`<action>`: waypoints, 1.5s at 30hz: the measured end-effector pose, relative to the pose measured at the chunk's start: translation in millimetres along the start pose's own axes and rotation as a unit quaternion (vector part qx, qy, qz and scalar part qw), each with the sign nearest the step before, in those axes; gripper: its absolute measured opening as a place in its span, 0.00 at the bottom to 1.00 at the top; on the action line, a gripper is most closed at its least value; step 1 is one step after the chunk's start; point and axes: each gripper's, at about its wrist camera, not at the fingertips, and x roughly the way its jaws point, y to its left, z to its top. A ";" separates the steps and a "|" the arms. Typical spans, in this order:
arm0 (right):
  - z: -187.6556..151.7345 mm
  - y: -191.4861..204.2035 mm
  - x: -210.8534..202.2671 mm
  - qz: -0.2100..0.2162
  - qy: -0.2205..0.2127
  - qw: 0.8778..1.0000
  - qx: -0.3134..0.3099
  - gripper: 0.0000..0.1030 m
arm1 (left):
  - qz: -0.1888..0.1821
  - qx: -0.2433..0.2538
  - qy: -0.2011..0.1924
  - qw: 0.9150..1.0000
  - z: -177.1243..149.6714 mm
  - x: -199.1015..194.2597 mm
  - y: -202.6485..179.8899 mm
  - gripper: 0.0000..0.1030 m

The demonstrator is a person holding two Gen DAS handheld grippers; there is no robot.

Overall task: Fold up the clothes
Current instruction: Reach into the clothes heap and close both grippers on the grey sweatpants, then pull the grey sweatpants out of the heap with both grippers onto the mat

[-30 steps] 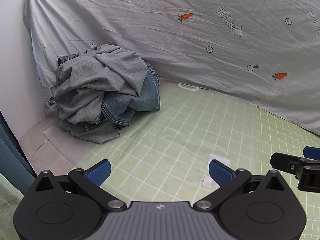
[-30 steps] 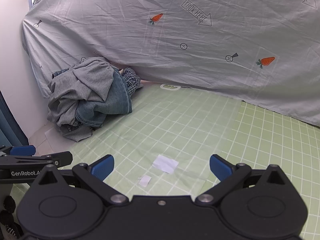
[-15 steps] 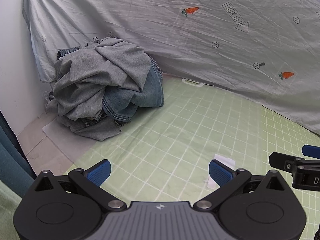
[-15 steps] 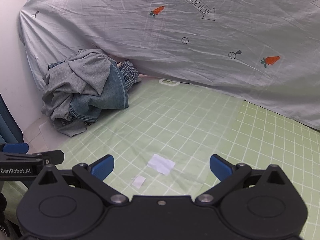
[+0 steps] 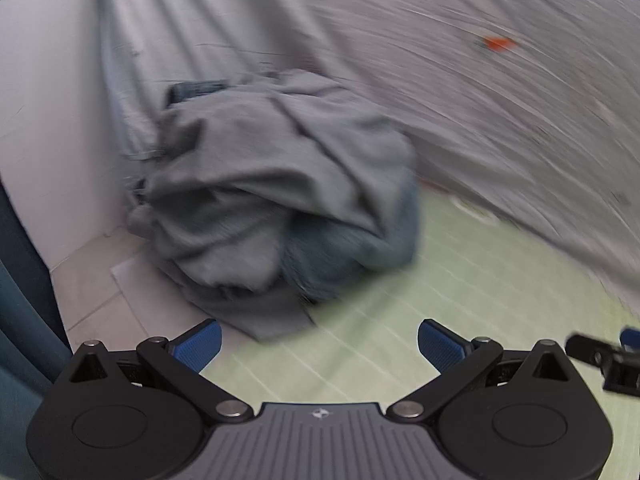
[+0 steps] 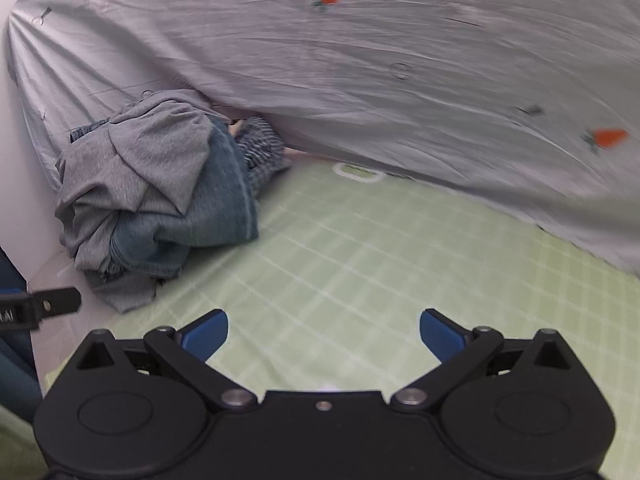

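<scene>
A pile of clothes lies in the back left corner: a grey garment (image 5: 256, 176) on top of blue denim (image 5: 352, 244). In the right wrist view the grey garment (image 6: 148, 168) covers the denim (image 6: 216, 216), with a striped piece (image 6: 260, 152) behind. My left gripper (image 5: 318, 344) is open and empty, close in front of the pile. My right gripper (image 6: 324, 332) is open and empty, farther back over the green grid mat (image 6: 360, 264). The left gripper's finger (image 6: 44, 304) shows at the left edge of the right wrist view.
A pale grey sheet with carrot prints (image 6: 400, 60) hangs behind the mat. A white wall (image 5: 44, 112) stands at the left, with bare tile floor (image 5: 92, 280) beside the pile. The right gripper's finger (image 5: 600, 354) shows at the left view's right edge.
Both grippers have moved forward and left toward the clothes pile, which now looks larger. The white paper scraps on the mat have passed out of sight. Both stay open.
</scene>
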 end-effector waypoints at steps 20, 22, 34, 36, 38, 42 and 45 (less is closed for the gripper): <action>138.5 105.4 168.0 0.151 -0.012 0.988 -0.020 0.02 | -0.018 -0.193 -0.032 0.980 111.7 109.2 77.8 0.11; 133.3 101.1 158.6 0.151 -0.031 0.988 -0.025 0.01 | -0.019 -0.187 -0.037 0.981 110.4 104.8 75.1 0.07; 89.6 29.8 71.9 0.078 -0.100 0.992 0.003 0.00 | -0.064 -0.145 -0.049 0.986 80.8 39.9 28.7 0.05; 72.8 11.8 47.4 0.055 -0.112 0.992 0.011 0.00 | -0.085 -0.131 -0.043 0.987 67.6 25.6 9.2 0.05; 50.5 -11.4 19.8 0.028 -0.120 0.992 0.023 0.00 | -0.106 -0.116 -0.036 0.987 53.9 11.1 -11.1 0.05; -12.6 -73.2 -48.2 -0.051 -0.123 0.989 0.061 0.00 | -0.181 -0.057 -0.005 0.982 10.0 -23.5 -77.9 0.02; -73.0 -128.5 -100.9 -0.122 -0.100 0.982 0.107 0.00 | -0.236 -0.013 0.044 0.971 -33.6 -41.5 -136.6 0.00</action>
